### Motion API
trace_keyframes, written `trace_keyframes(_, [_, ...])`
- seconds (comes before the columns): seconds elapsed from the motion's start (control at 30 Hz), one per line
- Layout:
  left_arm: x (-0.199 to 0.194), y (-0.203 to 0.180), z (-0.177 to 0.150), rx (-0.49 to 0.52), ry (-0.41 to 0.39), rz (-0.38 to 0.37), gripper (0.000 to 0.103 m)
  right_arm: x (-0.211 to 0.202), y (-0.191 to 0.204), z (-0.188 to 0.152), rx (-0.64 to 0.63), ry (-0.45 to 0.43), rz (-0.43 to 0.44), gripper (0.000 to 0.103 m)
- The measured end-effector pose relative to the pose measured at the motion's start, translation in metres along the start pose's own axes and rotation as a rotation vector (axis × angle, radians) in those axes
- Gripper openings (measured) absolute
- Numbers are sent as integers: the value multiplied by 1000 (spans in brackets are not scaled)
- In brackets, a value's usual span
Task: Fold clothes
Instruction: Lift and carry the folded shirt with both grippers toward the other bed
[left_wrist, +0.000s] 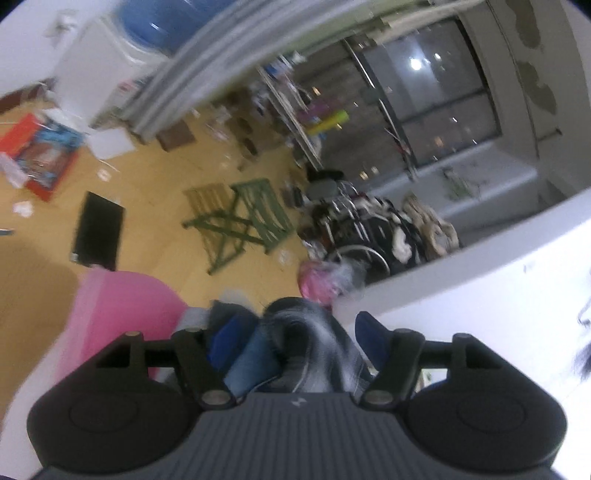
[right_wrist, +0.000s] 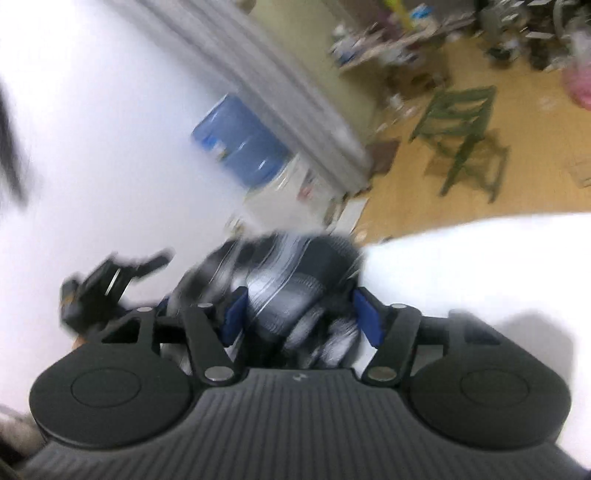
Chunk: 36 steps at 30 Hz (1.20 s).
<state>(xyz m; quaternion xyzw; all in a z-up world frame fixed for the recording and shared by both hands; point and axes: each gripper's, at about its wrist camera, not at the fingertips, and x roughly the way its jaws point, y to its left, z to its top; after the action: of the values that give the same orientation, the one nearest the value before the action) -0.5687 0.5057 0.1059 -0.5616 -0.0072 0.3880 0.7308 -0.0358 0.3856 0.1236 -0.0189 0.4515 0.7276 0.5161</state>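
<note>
Between the blue pads of the left gripper (left_wrist: 301, 345) lies a bunched striped garment (left_wrist: 321, 339), dark grey with pale bands, and beside it on the left a fold of blue cloth (left_wrist: 251, 363). The jaws stand apart; the right pad is clear of the garment, while at the left pad the blur hides whether the cloth touches. Left of the garment sits a pink bin (left_wrist: 122, 306); right of it spreads the white table (left_wrist: 480, 306), whose edge the garment overhangs. Beyond the garment, on the yellow floor, a green folding stool (left_wrist: 240, 221) lies tipped over.

Seen from the right wrist, a black glove-like shape (right_wrist: 99, 291) shows left of the garment, too smeared to name. The right gripper (right_wrist: 301, 314) straddles the same striped garment (right_wrist: 280, 284), its jaws spread; the cloth fills the gap, yet motion blur leaves it unclear whether the pads press on it. Behind the garment stands a water dispenser with a blue bottle (right_wrist: 240, 147). Right of the garment runs the white table (right_wrist: 480, 258).
</note>
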Motion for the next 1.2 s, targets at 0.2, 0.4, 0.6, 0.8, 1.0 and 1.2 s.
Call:
trace_keyframes(0.2, [-48, -3, -22, 74, 0, 36, 78, -18, -9, -26, 92, 96, 149, 62])
trace_keyframes(0.4, [-39, -10, -54, 218, 70, 90, 77, -15, 12, -68, 51, 210, 148, 62])
trace_keyframes(0.6, [-37, 8, -66, 136, 27, 39, 76, 2, 35, -82, -17, 237, 134, 63])
trace_keyframes(0.8, [-41, 25, -69, 93, -4, 45, 70, 10, 44, -86, -32, 268, 99, 62])
trace_keyframes(1.0, [-34, 14, -74, 176, -20, 57, 61, 11, 49, -84, -57, 255, 45, 46])
trace_keyframes(1.2, [-33, -4, -80, 266, -42, 98, 39, 9, 67, -83, -169, 211, 9, 42])
